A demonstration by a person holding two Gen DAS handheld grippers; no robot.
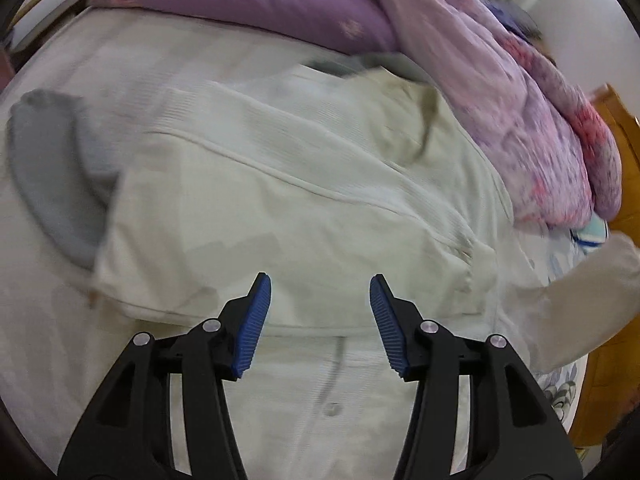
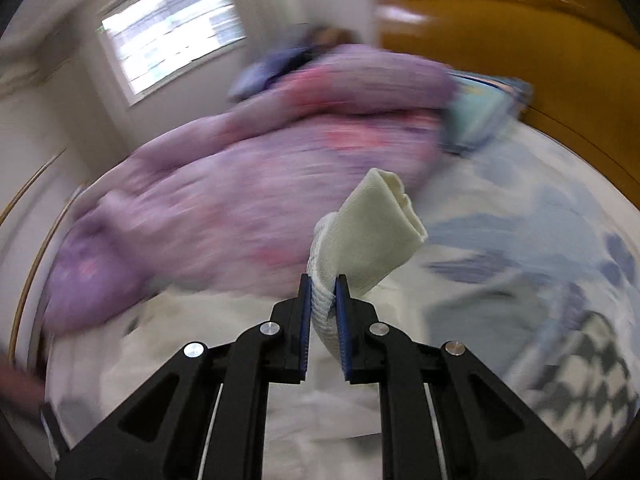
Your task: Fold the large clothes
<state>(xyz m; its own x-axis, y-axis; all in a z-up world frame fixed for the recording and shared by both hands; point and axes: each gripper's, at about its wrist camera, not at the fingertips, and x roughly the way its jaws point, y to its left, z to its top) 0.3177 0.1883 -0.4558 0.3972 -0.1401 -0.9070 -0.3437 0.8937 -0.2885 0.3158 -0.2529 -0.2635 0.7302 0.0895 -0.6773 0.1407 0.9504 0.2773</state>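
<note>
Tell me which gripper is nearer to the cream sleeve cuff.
Right. The right gripper is clamped on the cream sleeve cuff, lifted above the bed. The left gripper hangs open over the garment's body, away from that cuff.

The jacket (image 1: 304,200) is cream; its cuff (image 2: 372,224) is ribbed cream. The quilt (image 1: 532,128) is lilac with pink flowers, the pillow (image 1: 248,4) plain purple. The gripper pads (image 1: 256,328) are blue, the headboard (image 2: 520,32) ochre.

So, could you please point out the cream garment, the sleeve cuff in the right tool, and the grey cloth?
cream garment (image 1: 304,216): left wrist view, on its flat front panel.
sleeve cuff (image 2: 372,236): right wrist view, on the ribbed end above the tool.
grey cloth (image 1: 52,172): left wrist view, on its middle.
</note>
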